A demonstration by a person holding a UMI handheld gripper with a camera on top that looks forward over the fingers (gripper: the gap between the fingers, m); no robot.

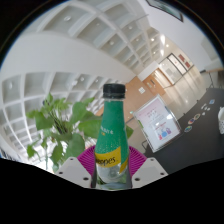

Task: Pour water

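overhead runs a white coffered ceiling [75, 50], its grid of square recesses filling most of the view, which is tipped so that the room leans.

at the left stands a leafy green plant [58, 128], its broad leaves spreading just beside the bottle and partly behind it.

in the middle is the bottle [113, 140], a clear green plastic one with a dark cap and a yellow and green label low on its body. it stands upright along the line of the fingers and rises well above them against the ceiling. the gripper [112, 170] has it between its two fingers; the purple pads [93, 157] show at either side of the bottle's lower part, close against it with no gap that can be seen, so the claw looks closed on the bottle at about the bottle's own width. whether any water is inside cannot be told.

to the right of the bottle is a white sign [157, 121] with small coloured print, tilted. beyond it lies a wall of orange-brown wood panels [163, 78] with windows, and further right a dark table [205, 112] with small things on it too blurred to name.
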